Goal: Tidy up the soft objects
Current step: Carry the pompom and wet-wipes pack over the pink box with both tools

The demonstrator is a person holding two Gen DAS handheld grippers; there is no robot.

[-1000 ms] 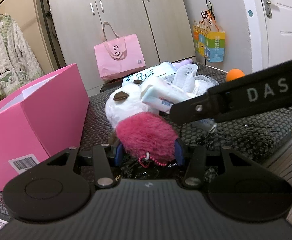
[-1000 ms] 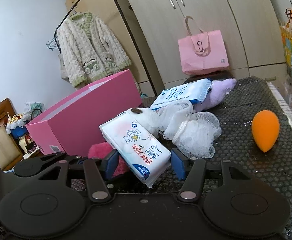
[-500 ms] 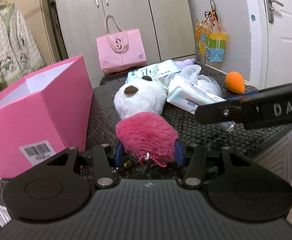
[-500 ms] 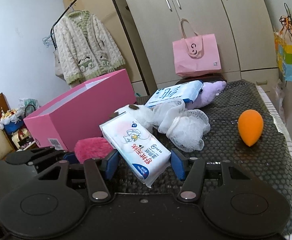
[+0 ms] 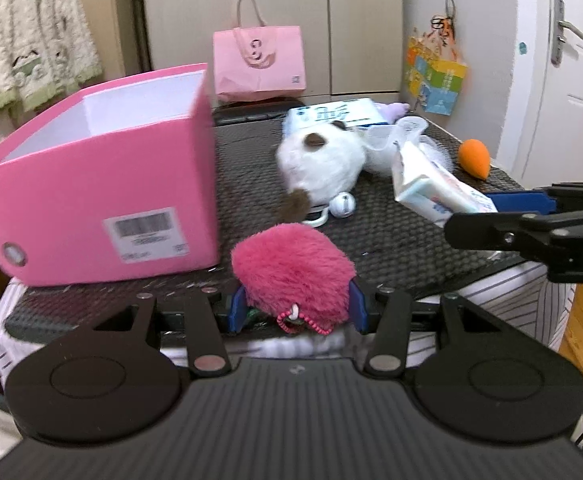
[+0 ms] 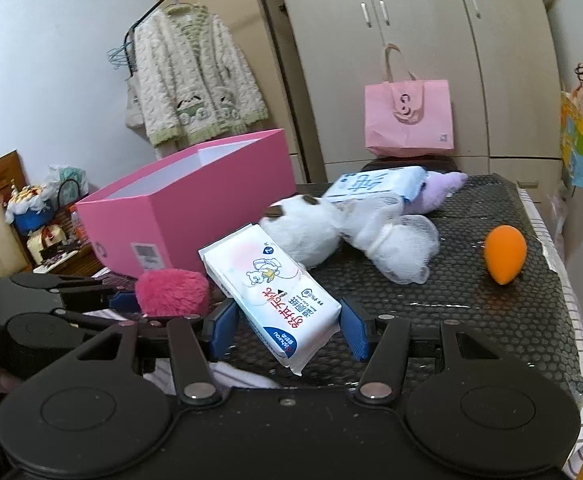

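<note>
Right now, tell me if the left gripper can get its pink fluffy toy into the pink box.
Probably yes. The left gripper is shut on the pink fluffy toy, the pink box sits just beside it with its top open, and nothing lies between them.

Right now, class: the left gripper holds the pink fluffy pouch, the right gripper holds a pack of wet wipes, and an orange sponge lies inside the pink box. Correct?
Not quite. The orange sponge lies on the black mat, well apart from the pink box, as the right wrist view shows. The rest stands: left gripper holds the pink fluffy pouch, right gripper the pack of wet wipes.
</note>
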